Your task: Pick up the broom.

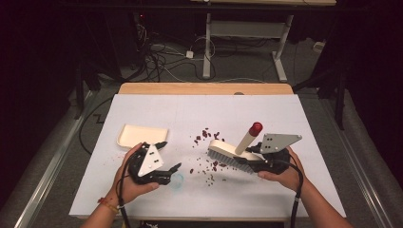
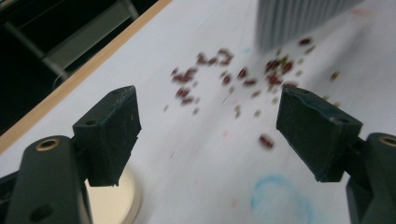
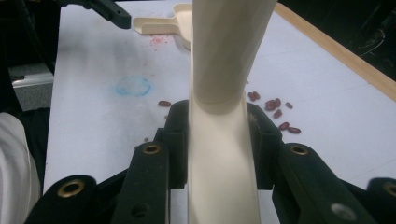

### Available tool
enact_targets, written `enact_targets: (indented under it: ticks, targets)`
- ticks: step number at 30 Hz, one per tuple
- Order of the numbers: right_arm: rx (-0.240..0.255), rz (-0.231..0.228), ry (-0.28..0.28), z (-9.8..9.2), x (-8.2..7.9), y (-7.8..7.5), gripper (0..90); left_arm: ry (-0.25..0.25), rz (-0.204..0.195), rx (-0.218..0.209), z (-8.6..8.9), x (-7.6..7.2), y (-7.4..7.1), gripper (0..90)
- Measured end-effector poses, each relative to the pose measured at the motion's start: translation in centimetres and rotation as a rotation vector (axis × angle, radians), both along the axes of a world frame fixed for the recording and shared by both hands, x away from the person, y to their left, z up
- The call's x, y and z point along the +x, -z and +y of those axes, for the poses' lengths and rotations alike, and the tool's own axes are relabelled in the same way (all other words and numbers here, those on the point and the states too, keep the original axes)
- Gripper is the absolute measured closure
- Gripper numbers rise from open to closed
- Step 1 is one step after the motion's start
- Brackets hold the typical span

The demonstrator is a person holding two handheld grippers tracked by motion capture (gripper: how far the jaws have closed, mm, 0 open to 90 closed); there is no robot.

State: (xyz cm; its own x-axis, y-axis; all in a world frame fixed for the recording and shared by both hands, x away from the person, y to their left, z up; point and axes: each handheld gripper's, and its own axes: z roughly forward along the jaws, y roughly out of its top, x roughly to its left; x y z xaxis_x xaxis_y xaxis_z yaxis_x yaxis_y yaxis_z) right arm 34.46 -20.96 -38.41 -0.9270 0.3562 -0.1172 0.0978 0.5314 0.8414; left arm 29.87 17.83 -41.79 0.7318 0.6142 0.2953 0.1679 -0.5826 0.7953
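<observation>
Even overhead light makes the white table [image 1: 199, 114] bright, while the room around it, from nine through twelve to three o'clock, falls into near darkness. In the left gripper view the scattered beans [image 2: 224, 74] toward twelve o'clock are blurred. The cream handle [image 3: 224, 93] looks soft, shaded along its left edge.

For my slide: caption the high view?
Right gripper holds brush among beans; left gripper open by dustpan.

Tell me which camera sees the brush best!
The high view: the whole brush shows there, bristles by the beans, red-tipped handle in the right gripper. The right gripper view shows just its cream handle clamped between the jaws; the left gripper view catches blurry bristles.
</observation>
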Motion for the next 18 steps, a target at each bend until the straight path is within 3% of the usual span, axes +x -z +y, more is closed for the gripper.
enact_targets:
  ticks: [1,3,6,13,17,18]
  targets:
    - [0.0,0.0,0.0,0.0,0.0,0.0,67.4,0.0,0.0,0.0,0.0,0.0,0.0,20.5]
    - [-0.014,-0.023,0.046,-0.4,0.2,-0.3,67.3,-0.066,0.008,0.03,2.0,-0.4,1.2,20.5]
    - [-0.018,-0.044,0.101,-0.9,0.8,-0.5,67.3,-0.104,-0.004,0.083,3.4,-0.5,2.4,20.5]
    - [-0.018,-0.075,0.248,-2.0,3.6,-0.3,67.4,-0.129,0.037,0.031,4.7,0.4,3.2,19.3]
    - [-0.033,-0.076,0.291,-1.8,6.2,0.4,67.4,-0.133,0.045,0.046,4.9,0.1,3.3,19.3]
    - [-0.033,-0.076,0.291,-1.8,6.2,0.4,67.4,-0.133,0.045,0.046,4.9,0.1,3.3,19.3]
